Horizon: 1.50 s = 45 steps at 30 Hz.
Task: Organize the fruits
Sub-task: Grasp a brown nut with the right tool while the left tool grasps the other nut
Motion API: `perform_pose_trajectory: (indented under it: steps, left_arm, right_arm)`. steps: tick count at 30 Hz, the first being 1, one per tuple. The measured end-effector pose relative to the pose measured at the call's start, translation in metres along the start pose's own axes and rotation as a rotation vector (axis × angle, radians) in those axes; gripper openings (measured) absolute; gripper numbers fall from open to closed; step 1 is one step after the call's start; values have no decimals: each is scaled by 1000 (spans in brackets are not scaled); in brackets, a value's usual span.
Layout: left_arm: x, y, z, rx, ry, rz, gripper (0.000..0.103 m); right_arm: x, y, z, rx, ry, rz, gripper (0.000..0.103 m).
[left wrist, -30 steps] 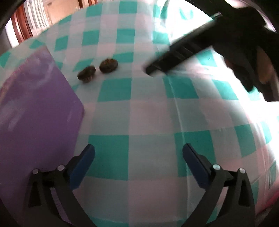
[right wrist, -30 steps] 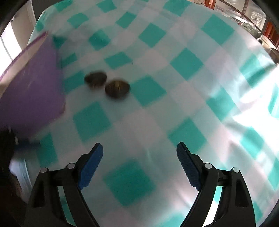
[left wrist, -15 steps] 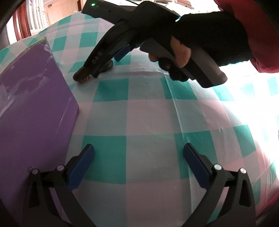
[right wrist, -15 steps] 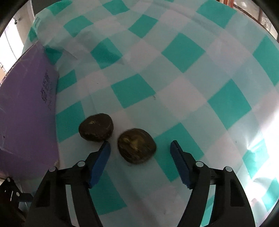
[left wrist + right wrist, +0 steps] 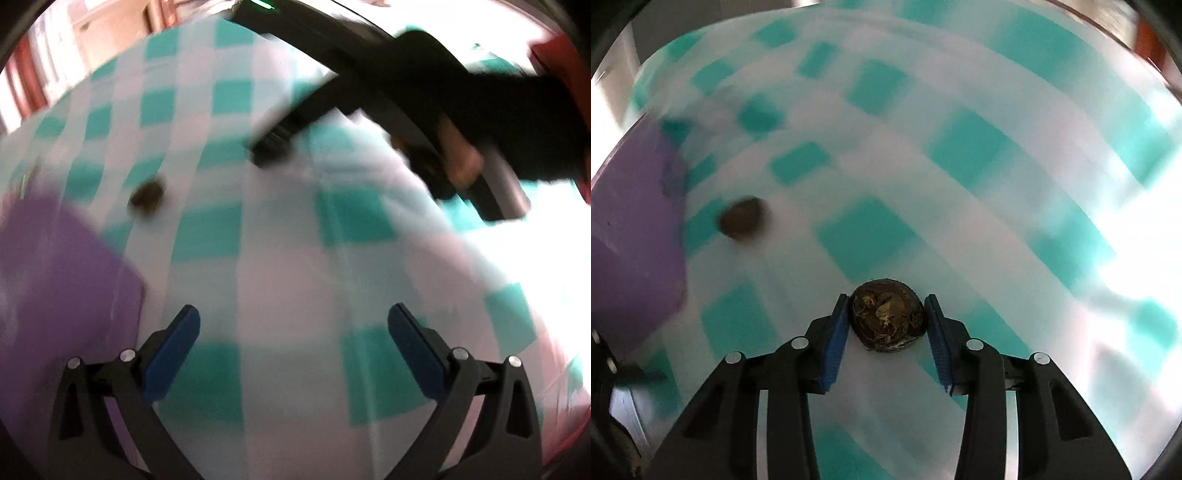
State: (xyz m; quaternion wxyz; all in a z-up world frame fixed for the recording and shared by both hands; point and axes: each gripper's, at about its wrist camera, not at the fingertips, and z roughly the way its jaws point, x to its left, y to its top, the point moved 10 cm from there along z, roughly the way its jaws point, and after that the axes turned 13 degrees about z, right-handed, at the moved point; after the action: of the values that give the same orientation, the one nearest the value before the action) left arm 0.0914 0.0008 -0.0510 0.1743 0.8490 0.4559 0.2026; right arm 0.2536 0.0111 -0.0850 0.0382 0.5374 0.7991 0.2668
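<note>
A dark brown, rough round fruit (image 5: 886,319) sits between the blue pads of my right gripper (image 5: 887,300). Its jaws are closing on it and the pads touch both its sides. A second brown fruit (image 5: 742,218) lies on the checked cloth next to the purple box (image 5: 631,229). In the left wrist view that fruit (image 5: 147,195) is blurred, and my right gripper (image 5: 269,149) hangs above the cloth to its right, held by a hand in a black glove (image 5: 491,107). My left gripper (image 5: 293,310) stands open over the cloth, holding nothing.
A teal and white checked tablecloth (image 5: 295,258) covers the table. The purple box (image 5: 55,277) fills the left side, close to my left gripper's left finger. Strong glare washes out the cloth at the right. Both views are motion-blurred.
My right gripper came down around one of the two fruits, shut on it and carried it to the right, away from the other. One fruit is left by the purple box.
</note>
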Motion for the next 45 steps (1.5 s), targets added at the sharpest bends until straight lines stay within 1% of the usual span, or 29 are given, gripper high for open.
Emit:
perform_pose_trajectory:
  steps: [2, 4, 6, 7, 8, 9, 10, 12, 13, 16, 17, 18, 19, 20, 22, 24, 25, 26, 27, 30, 31, 33, 34, 37, 38, 39, 40, 43, 45]
  left_arm:
    - [4, 22, 3, -13, 9, -10, 102]
    - [17, 43, 15, 2, 37, -50, 102]
    - [33, 62, 29, 20, 96, -78, 102]
    - [49, 72, 36, 46, 169, -88, 102]
    - [63, 78, 43, 67, 222, -111, 102]
    - [75, 82, 49, 74, 238, -148, 102]
    - [92, 85, 57, 88, 248, -222, 102]
    - [116, 85, 69, 133, 288, -322, 102]
    - [127, 82, 73, 156, 314, -380, 102]
    - [149, 73, 77, 217, 395, -501, 102]
    - [151, 71, 78, 231, 401, -524, 101]
    - [153, 70, 82, 253, 398, -552, 101]
    - [156, 64, 86, 284, 375, -603, 101]
    - [160, 60, 89, 307, 384, -634, 101]
    - [165, 52, 97, 349, 373, -673, 102]
    - [165, 50, 101, 343, 325, -728, 101]
    - [160, 51, 104, 334, 263, -778, 101]
    - [157, 54, 104, 320, 254, -789, 101]
    - [154, 57, 104, 307, 240, -786, 101]
    - [137, 75, 107, 249, 173, -721, 101]
    - [131, 79, 107, 246, 176, -684, 101]
    - [126, 81, 103, 224, 188, -652, 101]
    - [124, 81, 100, 207, 177, -650, 101]
    - [125, 76, 81, 105, 160, -658, 101]
    - [126, 71, 77, 87, 155, -664, 100]
    - [124, 70, 75, 64, 132, -656, 100]
    - [121, 72, 74, 43, 104, -619, 100]
    - [112, 75, 77, 24, 82, -556, 100]
    - [113, 73, 82, 29, 80, -575, 100]
  right_arm:
    - [-35, -19, -15, 2, -29, 91, 40]
    - [-64, -41, -33, 2, -53, 168, 40]
    - [-85, -63, -51, 3, -70, 228, 40]
    - [-94, -77, -60, 5, -77, 252, 40]
    - [-99, -87, -66, 10, -79, 265, 40]
    - [-101, -96, -69, 15, -80, 273, 40]
    - [-102, -106, -74, 12, -80, 279, 40]
    - [-103, -118, -81, 9, -76, 297, 41]
    - [-102, -119, -81, 8, -71, 307, 41]
    - [-97, -123, -81, 0, -61, 322, 41]
    - [-95, -123, -79, -1, -60, 322, 41]
    - [-94, -123, -79, -2, -56, 324, 41]
    - [-95, -124, -81, -3, -51, 329, 41]
    - [-96, -125, -82, -3, -49, 331, 41]
    - [-95, -125, -82, -1, -48, 333, 41]
    - [-94, -126, -82, -1, -47, 337, 41]
    - [-93, -125, -80, 0, -47, 339, 41]
    - [-93, -126, -80, 0, -46, 342, 41]
    - [-93, -126, -81, 0, -47, 342, 42]
    - [-91, -128, -84, 4, -56, 337, 42]
    - [-90, -128, -84, 6, -60, 336, 42]
    - [-90, -128, -84, 6, -67, 334, 42]
    - [-89, -128, -84, 6, -73, 333, 42]
    - [-89, -128, -84, -7, -87, 335, 42]
    - [-89, -128, -83, -17, -93, 337, 42]
    - [-89, -127, -83, -25, -99, 339, 42]
    - [-89, -127, -82, -40, -109, 347, 42]
    - [-90, -125, -81, -75, -134, 378, 42]
    - [-90, -125, -82, -94, -146, 395, 42]
